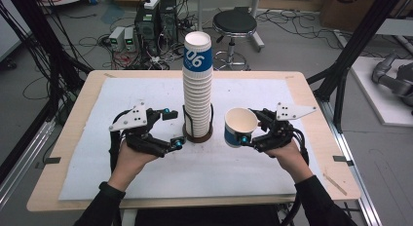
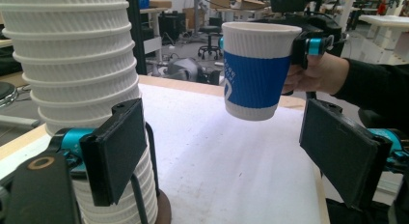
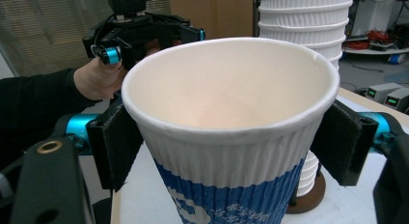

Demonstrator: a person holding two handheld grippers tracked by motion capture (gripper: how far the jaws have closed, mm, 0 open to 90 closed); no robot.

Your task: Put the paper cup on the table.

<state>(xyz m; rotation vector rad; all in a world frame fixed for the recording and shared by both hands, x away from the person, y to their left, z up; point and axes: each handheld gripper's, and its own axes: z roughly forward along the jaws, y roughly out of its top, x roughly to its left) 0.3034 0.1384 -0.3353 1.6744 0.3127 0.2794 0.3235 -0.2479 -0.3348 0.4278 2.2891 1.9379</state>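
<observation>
A tall stack of white ribbed paper cups, the top one with a blue band, stands in a dark round holder at the table's middle. My left gripper is open just left of the stack's base, with nothing between its pads. In the left gripper view the stack stands outside the left pad. My right gripper is shut on a single blue-banded cup, held upright above the table to the right of the stack. In the right gripper view both pads press the cup below its rim.
A white mat covers most of the wooden table. Beyond the far edge stand a black stool and computer boxes among floor cables. Black frame posts rise at both sides.
</observation>
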